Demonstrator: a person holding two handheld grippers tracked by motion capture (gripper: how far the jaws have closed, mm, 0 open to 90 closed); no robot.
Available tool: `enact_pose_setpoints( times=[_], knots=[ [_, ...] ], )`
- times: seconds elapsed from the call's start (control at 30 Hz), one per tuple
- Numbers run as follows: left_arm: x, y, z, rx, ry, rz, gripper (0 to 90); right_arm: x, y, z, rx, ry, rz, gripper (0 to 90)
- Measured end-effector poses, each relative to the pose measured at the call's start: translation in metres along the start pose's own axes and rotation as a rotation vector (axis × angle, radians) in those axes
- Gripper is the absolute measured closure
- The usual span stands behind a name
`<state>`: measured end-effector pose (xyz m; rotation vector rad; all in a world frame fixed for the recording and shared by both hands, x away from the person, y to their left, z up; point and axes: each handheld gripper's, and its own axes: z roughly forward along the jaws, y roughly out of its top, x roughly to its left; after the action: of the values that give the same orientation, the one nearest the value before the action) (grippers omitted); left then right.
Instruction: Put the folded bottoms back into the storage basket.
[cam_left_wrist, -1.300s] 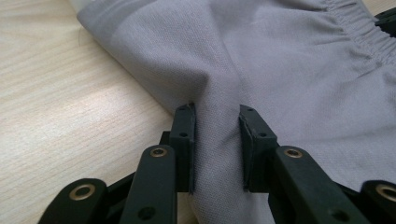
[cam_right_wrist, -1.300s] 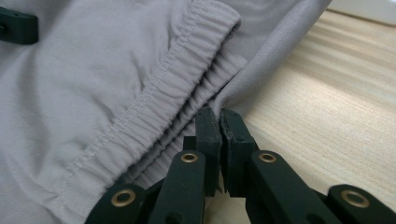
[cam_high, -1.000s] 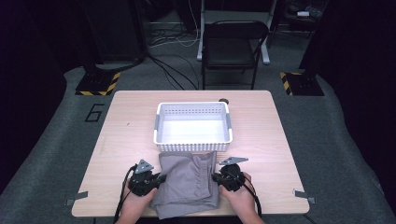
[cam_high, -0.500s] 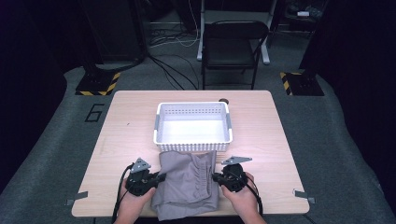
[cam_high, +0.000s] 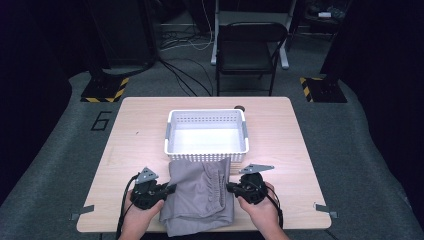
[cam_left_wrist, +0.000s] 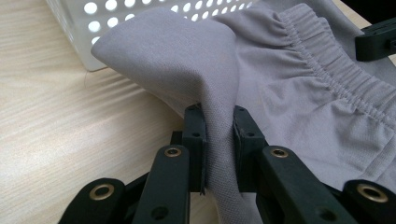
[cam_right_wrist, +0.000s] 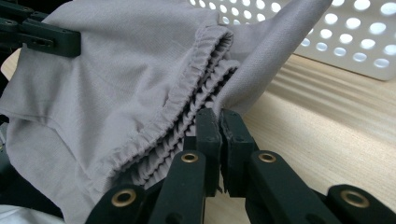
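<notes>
The grey shorts (cam_high: 200, 195) lie folded on the near half of the table (cam_high: 280, 130), their far edge touching or just short of the near wall of the white basket (cam_high: 207, 150); the elastic waistband (cam_left_wrist: 322, 56) runs along the folded stack toward the person's right side; the cloth is gathered rather than flat, with one flap standing up in a soft peak in the left gripper view.

The left gripper (cam_left_wrist: 219, 126) is closed on a fold at the left edge of the shorts; a ridge of cloth passes between its jaws, which stand only as far apart as the pinched fabric allows. The right gripper (cam_right_wrist: 219, 126) is closed almost completely at the right edge, beside the waistband; its jaws appear to pinch a thin layer of cloth there, though the grip point itself is partly hidden by the fold, so the hold is probable rather than certain. Both hands rest low at the table's near edge in the high view, left gripper (cam_high: 167, 189) and right gripper (cam_high: 231, 187) facing each other across the garment.

Assessment of progress: the garment is folded and gripped at both sides; the basket is empty; the lift and the placing into the basket remain to be done.
</notes>
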<state>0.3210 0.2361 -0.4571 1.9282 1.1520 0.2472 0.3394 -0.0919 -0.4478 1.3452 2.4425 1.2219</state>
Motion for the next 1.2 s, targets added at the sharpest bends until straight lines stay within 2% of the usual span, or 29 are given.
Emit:
enact_pose_setpoints(
  times=[0.07,0.17,0.2,0.33,0.5,0.57,0.67,0.73,0.83,0.87,0.93,0.97,1.03,1.07,1.17,1.2],
  knots=[
    [-0.002,0.002,-0.002,-0.008,0.002,0.007,78.9,0.001,0.002,-0.002,0.007,0.001,0.002,87.3],
    [-0.005,0.006,-0.004,-0.011,-0.002,0.006,78.9,0.0,0.005,-0.003,0.003,0.01,-0.021,87.3],
    [-0.005,0.007,-0.005,-0.003,-0.004,0.012,78.9,0.001,0.006,-0.005,0.015,0.013,-0.01,87.3],
    [-0.006,0.013,-0.008,-0.003,-0.004,0.027,78.9,0.001,0.011,-0.009,0.016,0.019,-0.018,87.4],
    [-0.008,0.019,-0.013,-0.001,-0.017,0.037,78.9,0.005,0.018,-0.015,0.023,0.011,-0.063,87.3],
    [-0.009,0.022,-0.015,0.005,-0.022,0.042,78.9,0.006,0.021,-0.018,0.012,0.008,-0.096,87.3],
    [-0.011,0.025,-0.018,-0.002,-0.025,0.044,78.9,0.009,0.025,-0.025,0.012,0.015,-0.082,87.4],
    [-0.012,0.027,-0.019,0.0,-0.025,0.045,78.9,0.009,0.028,-0.028,0.001,0.016,-0.096,87.4],
    [-0.014,0.03,-0.02,-0.012,-0.023,0.036,78.9,0.008,0.031,-0.03,-0.001,0.018,-0.094,87.4],
    [-0.013,0.031,-0.021,-0.002,-0.025,0.051,78.9,0.009,0.032,-0.032,0.008,0.019,-0.082,87.3],
    [-0.015,0.033,-0.022,-0.001,-0.026,0.049,78.9,0.009,0.034,-0.034,0.001,0.021,-0.087,87.3],
    [-0.015,0.035,-0.024,0.005,-0.031,0.061,78.9,0.008,0.035,-0.034,-0.009,0.02,-0.096,87.3],
    [-0.016,0.037,-0.025,-0.003,-0.027,0.057,78.9,0.01,0.037,-0.037,-0.005,0.02,-0.083,87.3],
    [-0.017,0.039,-0.027,0.002,-0.025,0.072,78.9,0.009,0.038,-0.038,-0.011,0.023,-0.09,87.3],
    [-0.019,0.044,-0.029,-0.002,-0.022,0.074,78.9,0.01,0.042,-0.042,-0.018,0.024,-0.095,87.3],
    [-0.019,0.044,-0.029,-0.01,-0.017,0.076,78.9,0.011,0.043,-0.044,-0.009,0.023,-0.08,87.3]
  ],
)
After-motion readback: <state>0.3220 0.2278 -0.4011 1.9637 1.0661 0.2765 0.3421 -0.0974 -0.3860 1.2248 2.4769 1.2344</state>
